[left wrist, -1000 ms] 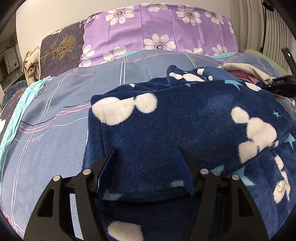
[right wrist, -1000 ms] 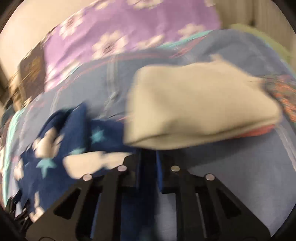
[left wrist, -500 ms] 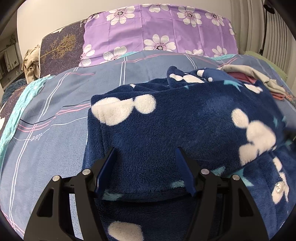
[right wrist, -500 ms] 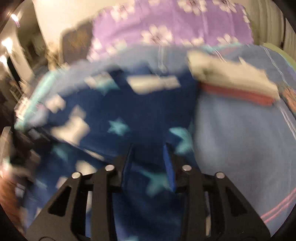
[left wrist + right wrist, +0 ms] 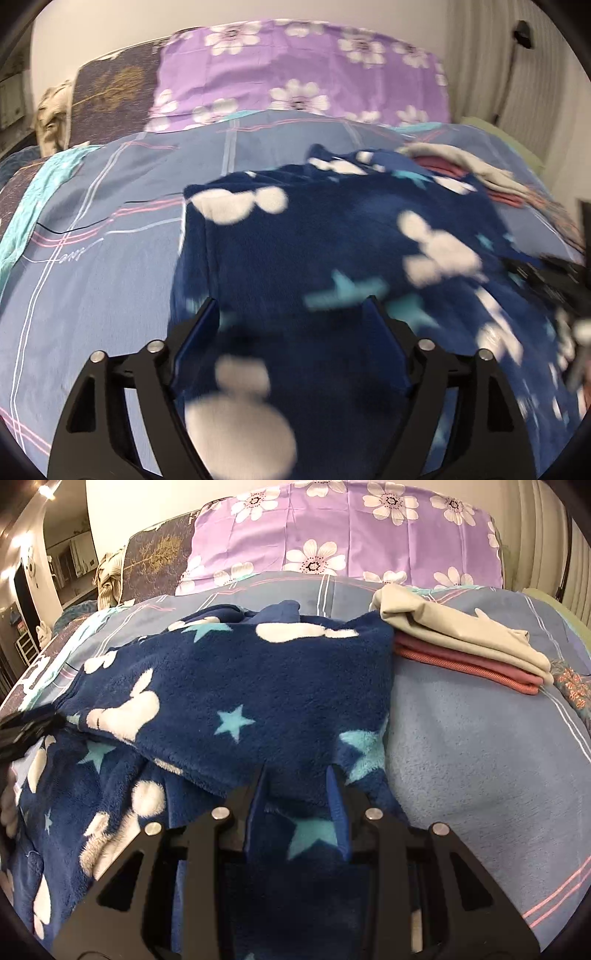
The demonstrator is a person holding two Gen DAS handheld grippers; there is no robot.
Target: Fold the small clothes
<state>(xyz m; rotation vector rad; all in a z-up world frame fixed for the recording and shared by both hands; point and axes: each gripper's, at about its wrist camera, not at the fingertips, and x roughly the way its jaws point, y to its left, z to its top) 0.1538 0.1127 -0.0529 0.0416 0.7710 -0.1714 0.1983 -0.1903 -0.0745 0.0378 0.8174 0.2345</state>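
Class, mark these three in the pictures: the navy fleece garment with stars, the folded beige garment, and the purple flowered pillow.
navy fleece garment (image 5: 236,686), right wrist view, on its flat upper layer.
folded beige garment (image 5: 454,631), right wrist view, on its top face.
purple flowered pillow (image 5: 354,535), right wrist view, on its front face.

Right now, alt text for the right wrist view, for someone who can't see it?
The right gripper, jaws partly apart, straddles the near edge of a navy fleece garment with white shapes and pale stars, spread on a blue bedspread. Behind it to the right lie folded beige and red clothes; a purple flowered pillow sits at the head.
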